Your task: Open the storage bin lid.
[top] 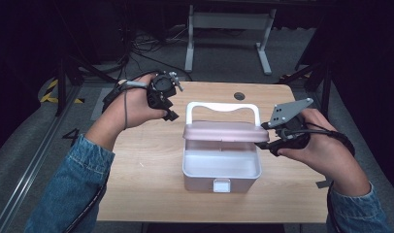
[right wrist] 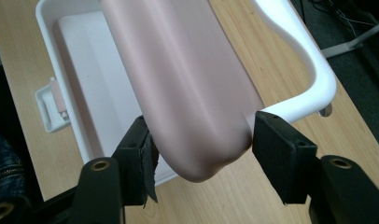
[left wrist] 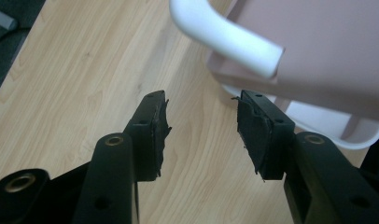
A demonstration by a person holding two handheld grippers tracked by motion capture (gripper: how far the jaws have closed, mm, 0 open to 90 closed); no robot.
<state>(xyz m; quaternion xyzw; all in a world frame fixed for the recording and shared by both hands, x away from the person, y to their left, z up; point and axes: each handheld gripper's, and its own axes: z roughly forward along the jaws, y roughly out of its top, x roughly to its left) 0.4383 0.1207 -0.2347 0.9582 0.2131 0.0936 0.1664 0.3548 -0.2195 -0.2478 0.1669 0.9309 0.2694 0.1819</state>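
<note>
A: The high view looks forward and down over the wooden table [top: 151, 160]; the white box [top: 221, 167] sits central.

B: And the left gripper view?

A: Close in, facing the white handle [left wrist: 222, 35] at one o'clock.

B: The right gripper view?

A: Closer still, facing the pink lid [right wrist: 187, 88] at twelve. All three share that box.

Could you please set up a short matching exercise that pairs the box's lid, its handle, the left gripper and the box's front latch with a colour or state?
Things:
1. lid
2. handle
3. left gripper
4. front latch

States:
A. open, nothing between its jaws
B. pink, raised, gripped at its right corner
C. white, arched behind the lid
D. hanging undone at the box's front

Pairs: 1-B, 2-C, 3-A, 4-D
</note>
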